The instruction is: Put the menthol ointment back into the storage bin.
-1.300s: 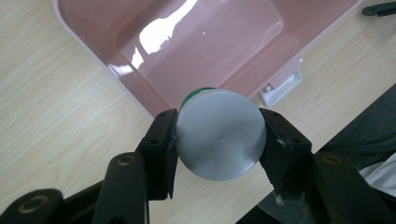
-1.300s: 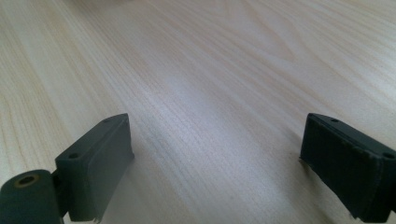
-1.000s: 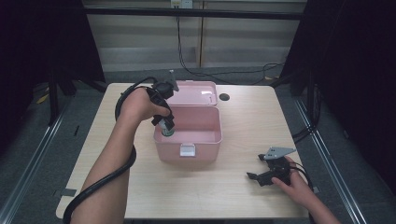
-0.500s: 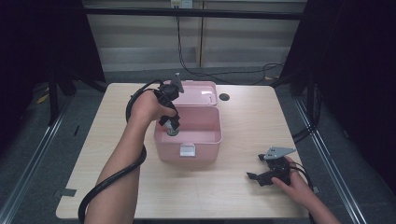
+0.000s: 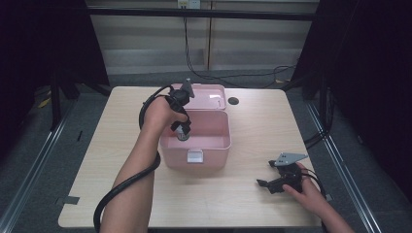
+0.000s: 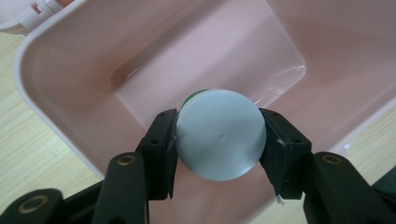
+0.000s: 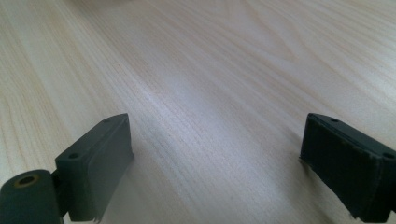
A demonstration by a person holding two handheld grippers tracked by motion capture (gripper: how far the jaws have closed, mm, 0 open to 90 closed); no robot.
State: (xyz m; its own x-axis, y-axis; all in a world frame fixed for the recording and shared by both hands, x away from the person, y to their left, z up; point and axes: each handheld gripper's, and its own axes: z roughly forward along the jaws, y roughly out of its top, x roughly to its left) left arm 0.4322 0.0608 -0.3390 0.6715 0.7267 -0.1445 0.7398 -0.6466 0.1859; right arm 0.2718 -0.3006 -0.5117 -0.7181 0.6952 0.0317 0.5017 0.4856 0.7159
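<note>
A pink box (image 5: 214,158) stands open at the table's middle, its lid (image 5: 206,97) folded back. My left gripper (image 5: 181,130) points down into the box, shut on a small round container (image 5: 183,135). In the left gripper view the container's pale grey round top (image 6: 219,135) with a green edge sits squeezed between both pads of that gripper (image 6: 218,149), above the box's bare pink floor (image 6: 154,84). My right gripper (image 5: 266,184) rests low over the table at the front right. Its jaws stand wide apart (image 7: 217,158) with only wood grain between them.
The wooden table (image 5: 272,126) has a dark round hole (image 5: 233,101) behind the box. A thick black cable (image 5: 121,187) trails from the left gripper along the forearm to the front edge. Dark curtains and floor surround the table.
My left hand has carried the container rightward and down, from over the box's left rim to inside the box. The right hand has stayed where it was.
</note>
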